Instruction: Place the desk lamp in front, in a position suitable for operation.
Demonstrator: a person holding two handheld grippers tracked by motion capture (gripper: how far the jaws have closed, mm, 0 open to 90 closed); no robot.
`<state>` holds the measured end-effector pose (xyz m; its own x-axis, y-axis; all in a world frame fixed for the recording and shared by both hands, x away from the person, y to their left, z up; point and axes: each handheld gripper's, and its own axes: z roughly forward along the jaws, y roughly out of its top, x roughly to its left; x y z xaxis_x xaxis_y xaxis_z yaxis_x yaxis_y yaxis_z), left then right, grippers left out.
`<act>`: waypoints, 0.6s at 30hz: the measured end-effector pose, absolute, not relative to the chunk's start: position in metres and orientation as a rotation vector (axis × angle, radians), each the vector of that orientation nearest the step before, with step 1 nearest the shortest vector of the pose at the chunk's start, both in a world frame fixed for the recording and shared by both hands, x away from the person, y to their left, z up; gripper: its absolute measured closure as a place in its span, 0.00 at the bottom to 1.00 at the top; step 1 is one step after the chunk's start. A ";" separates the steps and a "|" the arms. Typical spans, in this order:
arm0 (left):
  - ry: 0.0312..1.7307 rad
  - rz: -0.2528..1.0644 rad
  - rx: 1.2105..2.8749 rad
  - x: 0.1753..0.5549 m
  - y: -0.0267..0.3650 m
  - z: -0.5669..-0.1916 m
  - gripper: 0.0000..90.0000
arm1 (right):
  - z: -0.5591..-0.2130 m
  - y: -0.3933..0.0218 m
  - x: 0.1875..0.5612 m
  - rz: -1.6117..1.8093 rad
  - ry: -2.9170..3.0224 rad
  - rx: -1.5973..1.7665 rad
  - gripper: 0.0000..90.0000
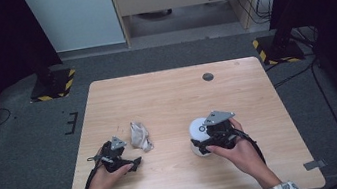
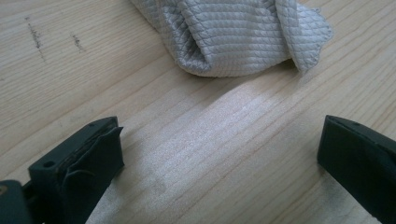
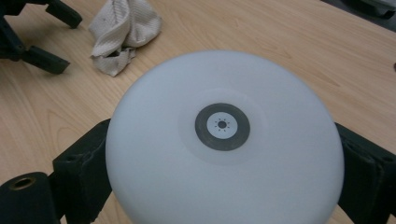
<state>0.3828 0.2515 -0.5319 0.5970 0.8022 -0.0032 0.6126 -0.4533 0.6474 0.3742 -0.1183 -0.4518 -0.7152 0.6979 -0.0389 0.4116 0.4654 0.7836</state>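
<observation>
A white upturned bowl (image 1: 197,129) with a dark ring on its base stands at the table's front right; in the right gripper view the bowl (image 3: 224,186) sits between both jaws. My right gripper (image 1: 202,140) (image 3: 219,154) is shut on its sides. A crumpled grey-white cloth (image 1: 139,135) (image 2: 233,37) (image 3: 123,32) lies left of centre. Just short of the cloth, my left gripper (image 1: 129,153) (image 2: 219,140) rests low over bare wood, open, its jaws wide apart with nothing between them. The left gripper (image 3: 58,37) also appears at the top left of the right gripper view.
The wooden table (image 1: 171,94) has a small dark round disc (image 1: 208,76) near its far edge. On the floor beyond stand two posts with yellow-black striped bases (image 1: 53,84) (image 1: 277,49). Cables run along the floor at the right.
</observation>
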 end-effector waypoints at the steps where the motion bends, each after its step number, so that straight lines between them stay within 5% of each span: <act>1: 1.115 0.406 2.215 0.383 0.252 -0.532 0.00 | -0.453 -0.116 0.372 1.128 2.367 0.930 0.10; 18: 1.113 0.405 2.217 0.383 0.251 -0.532 0.00 | -0.459 -0.101 0.371 1.134 2.394 0.915 0.10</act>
